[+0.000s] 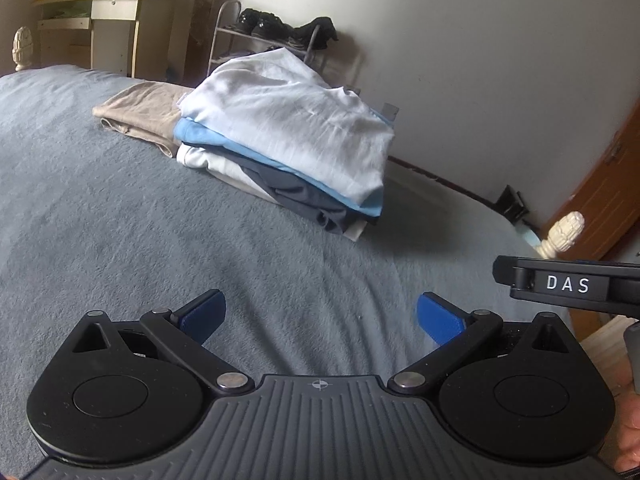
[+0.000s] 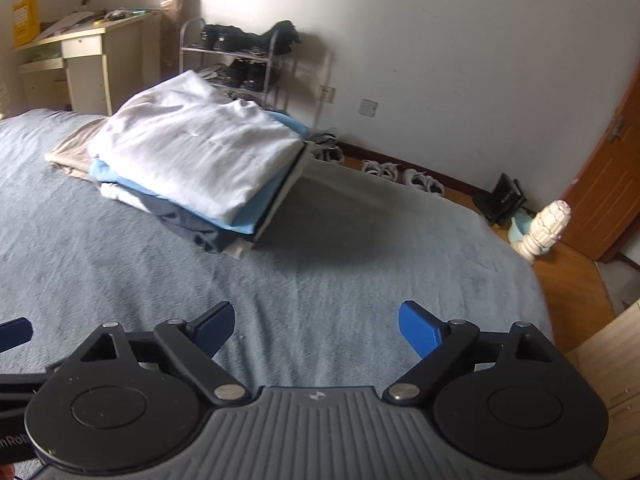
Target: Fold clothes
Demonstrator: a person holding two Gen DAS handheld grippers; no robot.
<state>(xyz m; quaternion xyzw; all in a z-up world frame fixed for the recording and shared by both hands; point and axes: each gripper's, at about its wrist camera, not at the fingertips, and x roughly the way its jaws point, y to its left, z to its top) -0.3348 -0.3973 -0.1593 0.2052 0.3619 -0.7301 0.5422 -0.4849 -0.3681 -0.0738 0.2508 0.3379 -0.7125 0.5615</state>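
Two empty, spread grippers, left gripper [image 1: 320, 316] and right gripper [image 2: 316, 326], face one clothes stack [image 1: 288, 136]

The right tongs [image 2: 316, 326] hang over the grey bed [image 2: 320, 264] with their blue-tipped fingers [image 2: 418, 330] spread wide and nothing between them. Farther along the bed sits a stack of folded clothes [image 2: 192, 164] (white on top, then light blue, dark at the bottom), apparently resting on a pale board. Behind it stands a shoe rack [image 2: 236, 60].
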